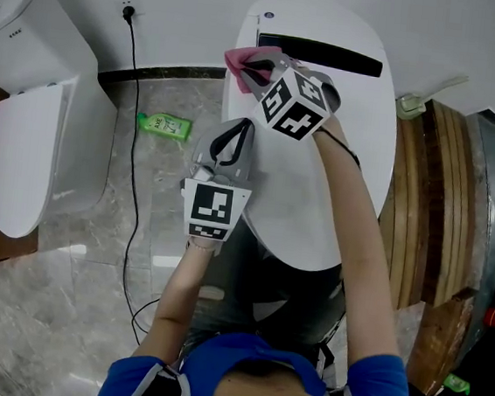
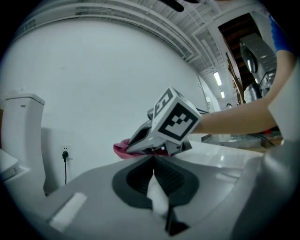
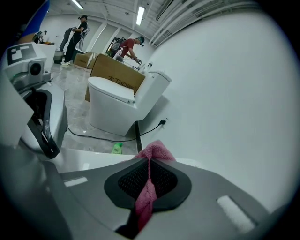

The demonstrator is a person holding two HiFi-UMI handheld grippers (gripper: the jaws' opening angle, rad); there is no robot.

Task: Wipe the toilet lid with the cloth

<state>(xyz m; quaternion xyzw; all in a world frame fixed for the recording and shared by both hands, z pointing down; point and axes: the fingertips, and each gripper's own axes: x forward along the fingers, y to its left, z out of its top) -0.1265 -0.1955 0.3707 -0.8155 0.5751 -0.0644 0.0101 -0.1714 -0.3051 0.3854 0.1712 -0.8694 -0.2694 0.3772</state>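
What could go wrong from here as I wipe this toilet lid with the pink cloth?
1. Only a small tuft of the cloth sticks out past the right gripper, so its hard tips may scrape the toilet lid instead of wiping it.
2. The left gripper, shut and empty, hovers close beside the right gripper at the lid's edge. A stroke back toward you could knock the two together.

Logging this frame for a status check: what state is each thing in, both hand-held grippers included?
Toilet lid: down, closed.
Right hand-held gripper: shut on the cloth.
Cloth: bunched, at the lid's rear.
Left hand-held gripper: shut, empty.
Power cord: plugged into the wall socket.
Green bottle: lying on the floor.
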